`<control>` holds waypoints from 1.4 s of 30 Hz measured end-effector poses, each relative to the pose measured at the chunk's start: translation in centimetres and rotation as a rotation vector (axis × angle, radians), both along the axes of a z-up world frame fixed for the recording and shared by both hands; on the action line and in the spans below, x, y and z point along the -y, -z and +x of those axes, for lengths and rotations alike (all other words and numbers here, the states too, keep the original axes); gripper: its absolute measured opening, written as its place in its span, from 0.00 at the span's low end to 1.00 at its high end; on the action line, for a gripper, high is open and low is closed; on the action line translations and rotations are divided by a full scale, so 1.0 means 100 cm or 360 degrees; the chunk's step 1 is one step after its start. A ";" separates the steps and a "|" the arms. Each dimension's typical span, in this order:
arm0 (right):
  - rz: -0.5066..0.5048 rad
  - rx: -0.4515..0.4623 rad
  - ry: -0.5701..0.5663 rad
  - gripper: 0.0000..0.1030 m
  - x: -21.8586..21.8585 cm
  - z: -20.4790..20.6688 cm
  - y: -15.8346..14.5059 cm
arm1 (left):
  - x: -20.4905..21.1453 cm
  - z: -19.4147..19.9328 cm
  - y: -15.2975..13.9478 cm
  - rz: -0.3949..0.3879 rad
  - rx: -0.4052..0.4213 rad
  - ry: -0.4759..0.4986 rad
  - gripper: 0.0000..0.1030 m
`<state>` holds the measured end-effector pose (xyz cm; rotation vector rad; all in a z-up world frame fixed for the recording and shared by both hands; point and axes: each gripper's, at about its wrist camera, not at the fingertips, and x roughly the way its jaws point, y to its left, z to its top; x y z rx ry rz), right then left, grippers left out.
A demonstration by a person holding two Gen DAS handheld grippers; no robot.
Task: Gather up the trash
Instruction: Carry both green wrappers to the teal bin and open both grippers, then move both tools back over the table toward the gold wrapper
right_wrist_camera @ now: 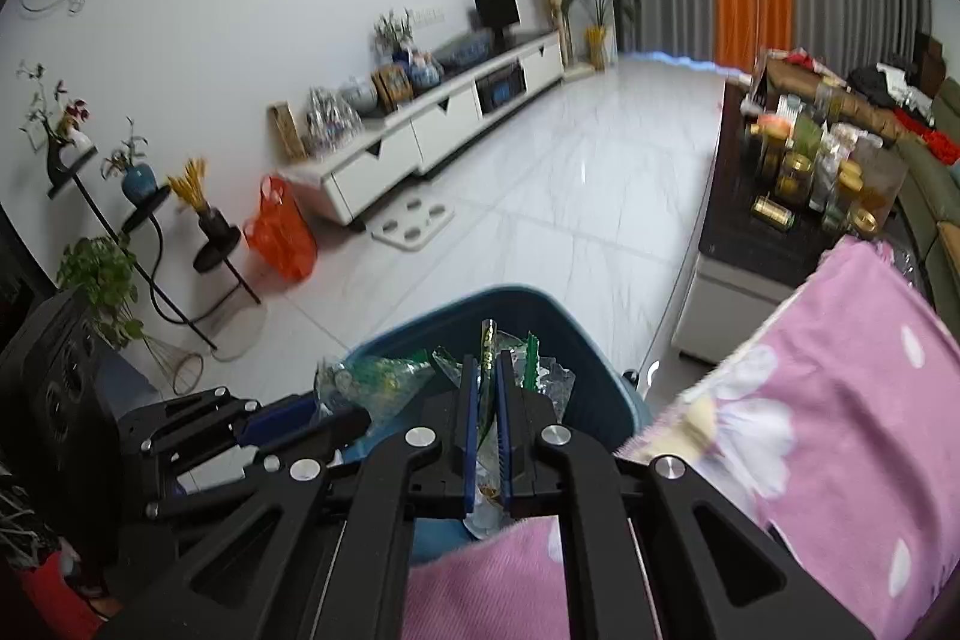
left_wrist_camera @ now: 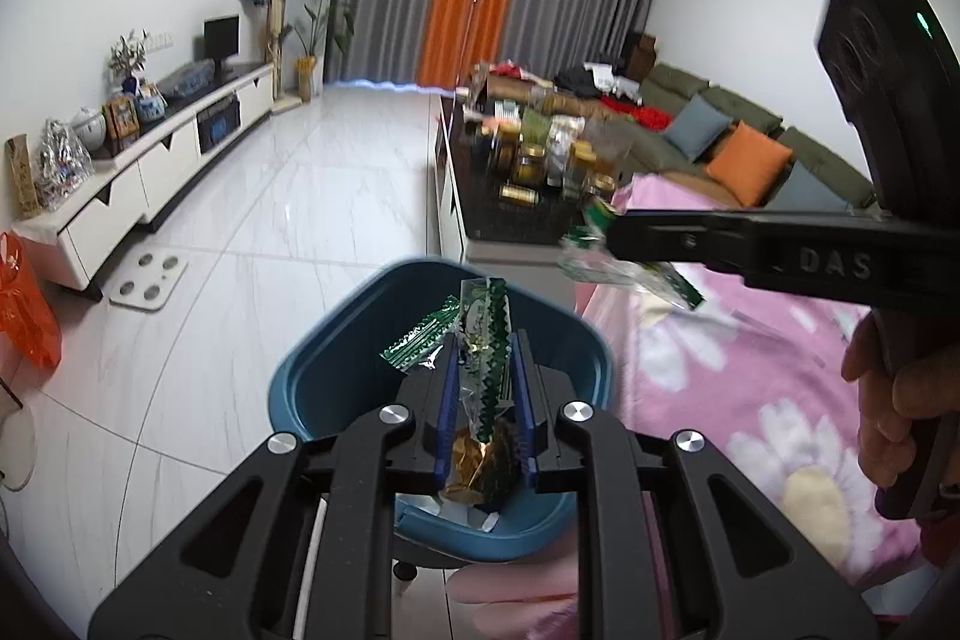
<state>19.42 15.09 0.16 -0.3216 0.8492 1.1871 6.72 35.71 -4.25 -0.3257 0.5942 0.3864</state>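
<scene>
Left gripper (left_wrist_camera: 485,415), black frame with blue pads: jaws clamped on a crumpled green, gold and clear plastic sweet wrapper (left_wrist_camera: 483,388); wrapper stands upright between the pads, directly above the mouth of a round teal plastic waste bin (left_wrist_camera: 312,370); a second green-and-white wrapper scrap (left_wrist_camera: 420,337) fans out to the left of the pads.

Right gripper (right_wrist_camera: 487,400), same make: jaws nearly together, pinching a thin green-and-clear wrapper (right_wrist_camera: 487,340) whose end sticks up past the fingertips; held over the same bin (right_wrist_camera: 600,340), which already contains clear and green wrapper litter (right_wrist_camera: 384,379); in the left wrist view this gripper (left_wrist_camera: 615,226) enters from the right with its wrapper (left_wrist_camera: 630,274) trailing below; the person's hand (left_wrist_camera: 888,394) grips its handle.

Surroundings: pink floral cloth (right_wrist_camera: 840,400) beside the bin; white marble-pattern tiled floor (left_wrist_camera: 270,220); dark coffee table (left_wrist_camera: 516,220) crowded with jars; long white TV cabinet (right_wrist_camera: 444,142); orange plastic bag (right_wrist_camera: 279,235) on the floor; green sofa (left_wrist_camera: 750,130) with cushions.
</scene>
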 end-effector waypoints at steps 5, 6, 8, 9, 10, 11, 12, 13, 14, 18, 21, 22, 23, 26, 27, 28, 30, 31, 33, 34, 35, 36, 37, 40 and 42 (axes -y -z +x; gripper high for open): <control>-0.0118 -0.0068 0.0019 0.05 -0.021 0.011 0.026 | -0.009 0.029 0.035 -0.0065 -0.0097 -0.0002 0.17; -0.0135 -0.0091 0.0022 0.05 -0.025 0.012 0.030 | -0.012 0.034 0.042 -0.0092 -0.0116 0.0010 0.17; -0.0168 -0.0104 0.0034 0.07 -0.030 0.014 0.038 | -0.016 0.045 0.053 -0.0098 -0.0152 -0.0005 0.18; -0.0181 -0.0129 0.0032 0.07 -0.032 0.015 0.041 | -0.018 0.049 0.059 -0.0106 -0.0164 -0.0001 0.18; -0.0188 -0.0144 0.0039 0.09 -0.033 0.016 0.044 | -0.020 0.054 0.065 -0.0118 -0.0188 0.0002 0.19; -0.0195 -0.0144 0.0042 0.14 -0.034 0.017 0.046 | -0.022 0.058 0.069 -0.0121 -0.0201 -0.0002 0.20; -0.0203 -0.0157 0.0040 0.17 -0.035 0.017 0.049 | -0.021 0.063 0.074 -0.0124 -0.0206 -0.0003 0.20; -0.0205 -0.0178 0.0036 0.21 -0.037 0.019 0.051 | -0.022 0.065 0.079 -0.0130 -0.0216 -0.0007 0.25; -0.0202 -0.0176 0.0048 0.25 -0.037 0.020 0.052 | -0.021 0.066 0.080 -0.0133 -0.0220 -0.0018 0.32; -0.0206 -0.0168 0.0058 0.25 -0.037 0.021 0.053 | -0.024 0.069 0.084 -0.0135 -0.0220 -0.0063 0.53; -0.0183 -0.0165 0.0073 0.31 -0.035 0.023 0.050 | -0.026 0.061 0.080 -0.0118 -0.0203 -0.0099 0.64; -0.0172 -0.0152 0.0081 0.35 -0.032 0.023 0.047 | -0.026 0.056 0.075 -0.0115 -0.0195 -0.0106 0.70; -0.0161 -0.0141 0.0081 0.39 -0.031 0.023 0.045 | -0.026 0.053 0.072 -0.0103 -0.0188 -0.0123 0.74; -0.0127 -0.0083 0.0088 0.47 -0.025 0.021 0.036 | -0.023 0.041 0.063 -0.0066 -0.0161 -0.0157 0.82; -0.0111 -0.0061 0.0090 0.51 -0.022 0.021 0.032 | -0.022 0.035 0.058 -0.0049 -0.0146 -0.0172 0.84; -0.0084 -0.0030 0.0088 0.56 -0.018 0.018 0.026 | -0.021 0.029 0.054 -0.0043 -0.0136 -0.0180 0.87; -0.0066 0.0034 0.0085 0.58 -0.012 0.015 0.019 | -0.019 0.020 0.044 -0.0037 -0.0100 -0.0202 0.92; -0.0057 0.0089 0.0082 0.65 -0.007 0.011 0.013 | -0.017 0.014 0.040 -0.0032 -0.0090 -0.0209 0.94; -0.0028 0.0146 0.0085 0.74 0.002 0.007 0.005 | -0.010 0.006 0.031 -0.0019 -0.0059 -0.0217 0.94; 0.0002 0.0192 0.0085 0.79 0.010 0.002 -0.002 | -0.009 0.001 0.027 -0.0015 -0.0050 -0.0218 0.94; 0.0021 0.0238 0.0098 0.82 0.018 -0.001 -0.005 | -0.005 -0.004 0.021 -0.0006 -0.0037 -0.0222 0.94; 0.0033 0.0270 0.0109 0.83 0.023 -0.002 -0.008 | -0.002 -0.009 0.016 0.0000 -0.0029 -0.0225 0.94; 0.0051 0.0299 0.0115 0.87 0.031 -0.004 -0.012 | 0.002 -0.013 0.012 0.0006 -0.0021 -0.0230 0.94; 0.0106 0.0392 0.0158 0.93 0.055 -0.012 -0.024 | 0.015 -0.025 -0.002 0.0026 0.0010 -0.0239 0.94; 0.0137 0.0443 0.0194 0.93 0.073 -0.017 -0.030 | 0.030 -0.030 -0.012 0.0045 0.0021 -0.0211 0.94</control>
